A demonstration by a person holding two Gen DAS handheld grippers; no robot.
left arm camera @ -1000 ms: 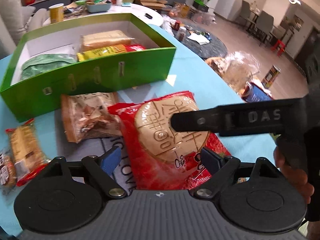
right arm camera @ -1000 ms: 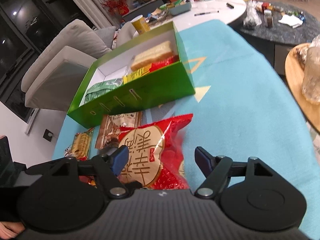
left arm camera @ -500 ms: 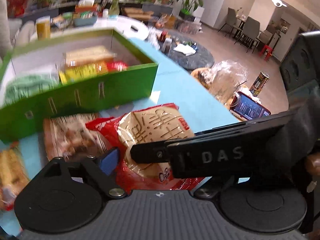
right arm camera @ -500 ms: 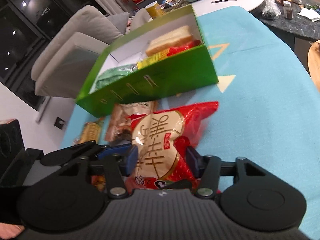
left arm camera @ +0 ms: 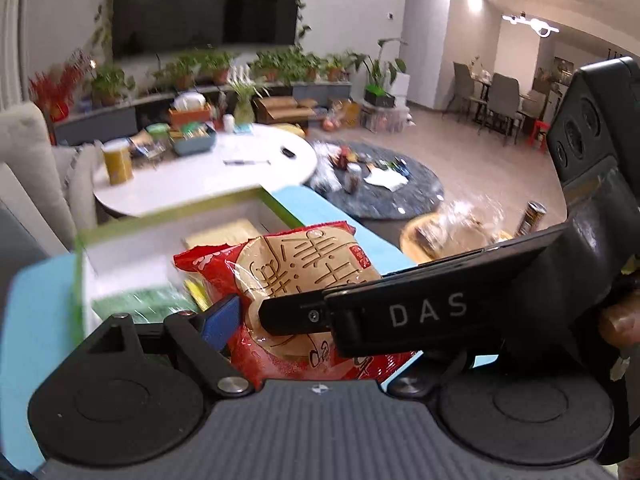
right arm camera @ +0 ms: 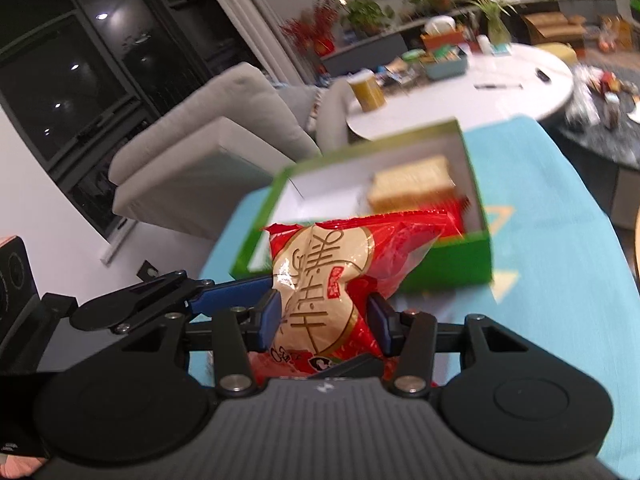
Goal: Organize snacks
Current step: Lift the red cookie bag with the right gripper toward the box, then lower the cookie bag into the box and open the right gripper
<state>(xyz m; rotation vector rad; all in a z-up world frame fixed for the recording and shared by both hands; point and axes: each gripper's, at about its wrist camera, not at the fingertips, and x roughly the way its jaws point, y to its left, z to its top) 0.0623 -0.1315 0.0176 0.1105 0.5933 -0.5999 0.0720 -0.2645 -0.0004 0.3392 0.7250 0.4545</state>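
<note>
A red snack packet (left arm camera: 304,264) (right arm camera: 316,280) with a round cracker inside hangs in the air before the open green box (left arm camera: 80,280) (right arm camera: 448,260). My right gripper (right arm camera: 325,320) is shut on it, blue pads squeezing both sides. My left gripper (left arm camera: 320,320) straddles the same packet more widely. Its left pad (left arm camera: 220,322) presses the packet's edge, and its other finger is hidden behind the right gripper's black finger (left arm camera: 292,316). The box holds a bread packet (right arm camera: 412,184), a green packet (left arm camera: 136,300) and a yellow and red one.
The box stands on a cyan tablecloth (right arm camera: 560,240). Behind it are a white round table (left arm camera: 200,180) with a yellow cup (left arm camera: 117,162) and a grey sofa (right arm camera: 208,140). A wooden side table with a plastic bag (left arm camera: 452,228) and a can (left arm camera: 534,216) sits to the right.
My right gripper closed on the red packet. Both grippers rose and tilted up, lifting the packet off the cloth toward the box. The loose snacks on the cloth have dropped out of view.
</note>
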